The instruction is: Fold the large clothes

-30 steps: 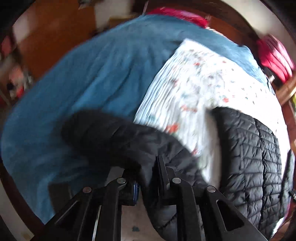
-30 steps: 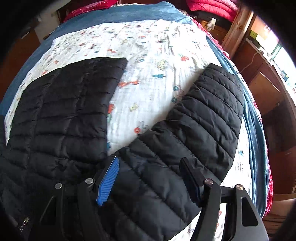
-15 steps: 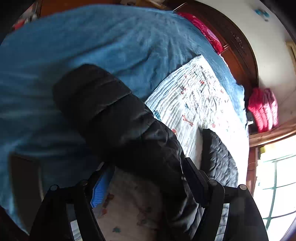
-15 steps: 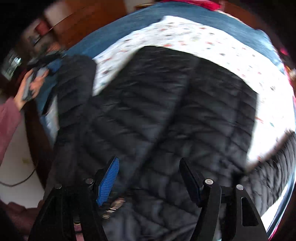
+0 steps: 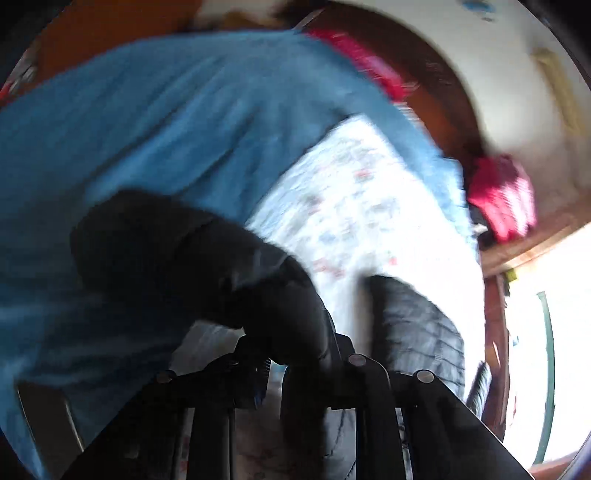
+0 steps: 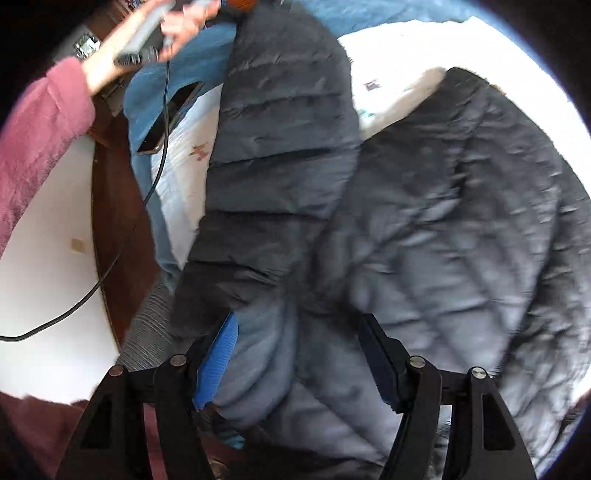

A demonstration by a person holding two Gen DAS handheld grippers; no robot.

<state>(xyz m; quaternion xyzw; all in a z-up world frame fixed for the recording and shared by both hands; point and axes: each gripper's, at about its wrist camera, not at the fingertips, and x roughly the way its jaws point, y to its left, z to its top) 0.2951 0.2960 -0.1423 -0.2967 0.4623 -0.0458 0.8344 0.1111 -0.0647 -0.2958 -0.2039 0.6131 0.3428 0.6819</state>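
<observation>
While the black puffer jacket [image 6: 424,221] lay spread on the patterned white quilt [image 5: 362,206] over the blue blanket [image 5: 166,118], this looked like the sleeve-folding step, pretty early in the fold. The left gripper [image 5: 295,354] had its jaws closing, with the near end of the left sleeve [image 5: 192,258] bunched between them; the frame was too smeared to say for sure how firmly the pads bit, but the fabric seemed pinched there. The sleeve ran from the jaws out over the edge of the quilt onto the blanket.

The right gripper [image 6: 299,354] was a different story: jaws wide apart, pointing almost straight down at the jacket's body, blue pad on one side and dark pad on the other, nothing clamped. In that view the person's hand [image 6: 173,33] in a pink fuzzy sleeve [image 6: 40,140] held the other tool up by the far end of the bed.

My guess for the next move: carry that sleeve across onto the jacket's body, and have the right gripper close on the hem or pin the body so it didn't slide.
</observation>
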